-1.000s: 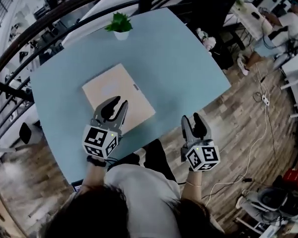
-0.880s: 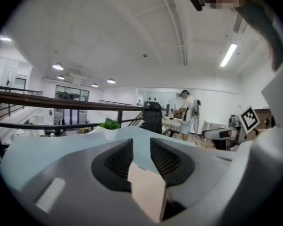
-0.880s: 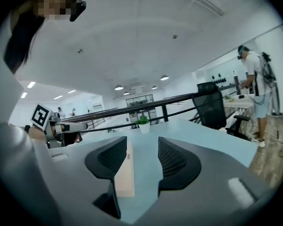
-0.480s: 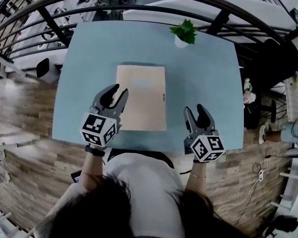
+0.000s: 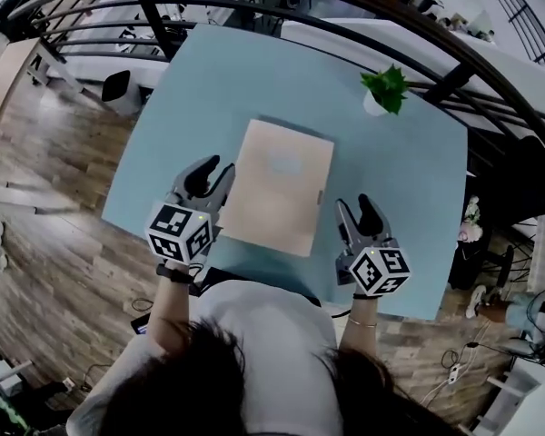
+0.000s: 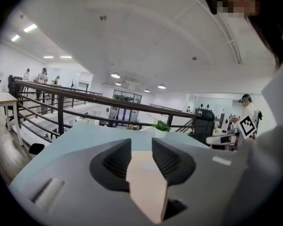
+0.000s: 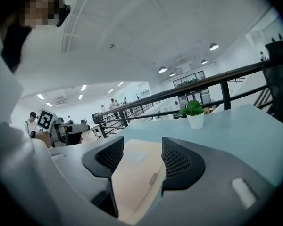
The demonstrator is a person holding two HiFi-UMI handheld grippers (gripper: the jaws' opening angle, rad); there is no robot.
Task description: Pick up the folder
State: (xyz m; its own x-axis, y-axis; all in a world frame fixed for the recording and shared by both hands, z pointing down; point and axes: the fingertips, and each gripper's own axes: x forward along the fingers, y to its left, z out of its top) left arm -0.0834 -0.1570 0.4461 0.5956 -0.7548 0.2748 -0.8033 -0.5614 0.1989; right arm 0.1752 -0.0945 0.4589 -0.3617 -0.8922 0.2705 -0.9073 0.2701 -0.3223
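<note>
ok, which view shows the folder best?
Head view: the whole folder lies flat on the table, with all four edges visible. The left gripper view shows only a narrow strip of it, low in the frame. The right gripper view shows a wider part, foreshortened, with its near end cut off.

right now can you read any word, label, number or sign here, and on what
No readable text.
Flat tan cardboard folder: pale label patch on its cover, too blurred to read.
Small dark tab at its edge: too small to read.
The marker cube on the left tool and the marker cube on the right tool: black-and-white square patterns, no letters.
Both tools' jaws have just been opening, nothing between them.
</note>
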